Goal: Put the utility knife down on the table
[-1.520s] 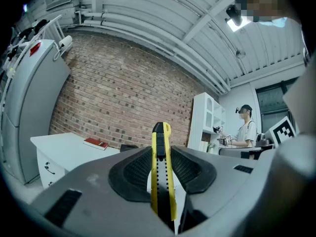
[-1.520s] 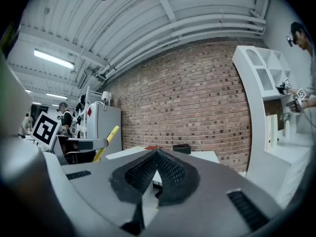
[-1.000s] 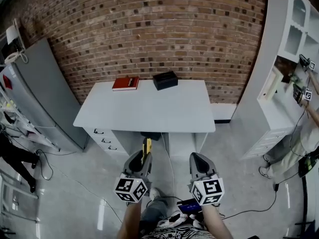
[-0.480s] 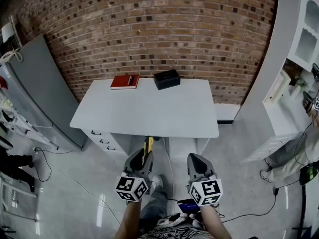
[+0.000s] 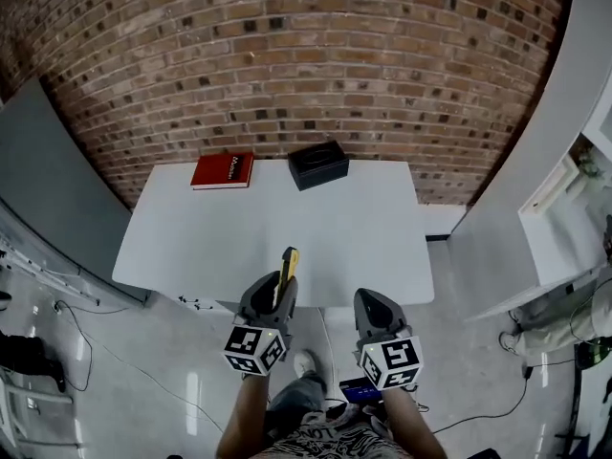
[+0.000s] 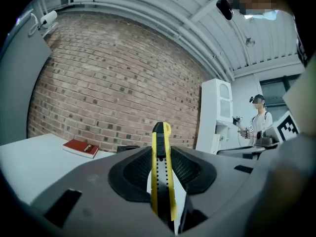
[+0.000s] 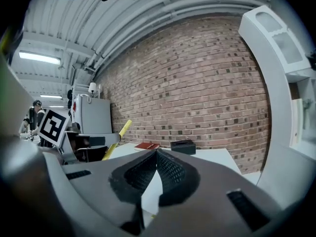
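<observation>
A yellow and black utility knife (image 5: 285, 268) (image 6: 161, 172) sticks out forward from my left gripper (image 5: 272, 299) (image 6: 160, 169), whose jaws are shut on its body. The knife's tip hangs just over the near edge of the white table (image 5: 210, 237) (image 6: 29, 157). From the right gripper view the knife (image 7: 117, 138) shows as a yellow bar at the left. My right gripper (image 5: 375, 316) (image 7: 156, 168) is held beside the left one, at the table's near edge, shut with nothing between its pads.
A red book (image 5: 222, 171) (image 7: 146, 145) and a black box (image 5: 318, 163) (image 7: 182, 146) lie at the table's far edge by the brick wall. A grey cabinet (image 5: 38, 199) stands left, a white shelf unit (image 5: 564, 161) right. Cables trail on the floor (image 5: 86, 352).
The view has moved forward toward the table. Both grippers now reach the table's near edge, and the knife tip has come over it. The left gripper's hold on the knife is unchanged.
</observation>
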A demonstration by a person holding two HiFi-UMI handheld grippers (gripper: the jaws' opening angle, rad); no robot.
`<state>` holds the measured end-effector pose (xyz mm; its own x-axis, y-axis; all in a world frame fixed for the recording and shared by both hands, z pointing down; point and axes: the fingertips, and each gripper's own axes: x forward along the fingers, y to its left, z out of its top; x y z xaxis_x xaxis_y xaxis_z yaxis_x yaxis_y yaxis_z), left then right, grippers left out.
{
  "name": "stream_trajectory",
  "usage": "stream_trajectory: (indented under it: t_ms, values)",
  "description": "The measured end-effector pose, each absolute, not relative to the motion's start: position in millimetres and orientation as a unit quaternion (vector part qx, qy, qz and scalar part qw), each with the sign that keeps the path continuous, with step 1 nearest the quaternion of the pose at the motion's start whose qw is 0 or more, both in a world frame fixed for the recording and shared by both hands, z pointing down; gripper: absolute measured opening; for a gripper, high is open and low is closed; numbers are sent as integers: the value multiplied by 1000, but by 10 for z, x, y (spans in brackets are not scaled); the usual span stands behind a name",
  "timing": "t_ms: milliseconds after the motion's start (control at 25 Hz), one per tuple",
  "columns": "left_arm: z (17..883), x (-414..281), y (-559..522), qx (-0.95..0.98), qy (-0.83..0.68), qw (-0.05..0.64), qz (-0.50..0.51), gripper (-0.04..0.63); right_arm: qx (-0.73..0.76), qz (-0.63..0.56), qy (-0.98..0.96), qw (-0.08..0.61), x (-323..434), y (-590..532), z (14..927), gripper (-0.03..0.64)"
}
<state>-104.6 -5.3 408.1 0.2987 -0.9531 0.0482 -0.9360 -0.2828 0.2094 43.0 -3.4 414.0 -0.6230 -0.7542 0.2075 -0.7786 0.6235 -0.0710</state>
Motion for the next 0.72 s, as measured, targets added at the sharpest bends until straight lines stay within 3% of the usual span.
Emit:
stream_trajectory:
  t_ms: [360, 720]
  values:
    - [4069, -1630, -1307, 814, -569, 109, -43, 123, 456, 81, -882, 89, -97, -1261, 4163, 3]
    - [4024, -1509, -1555, 837, -534, 106, -54, 123, 492, 88, -862, 89, 45, -1400, 4222, 3]
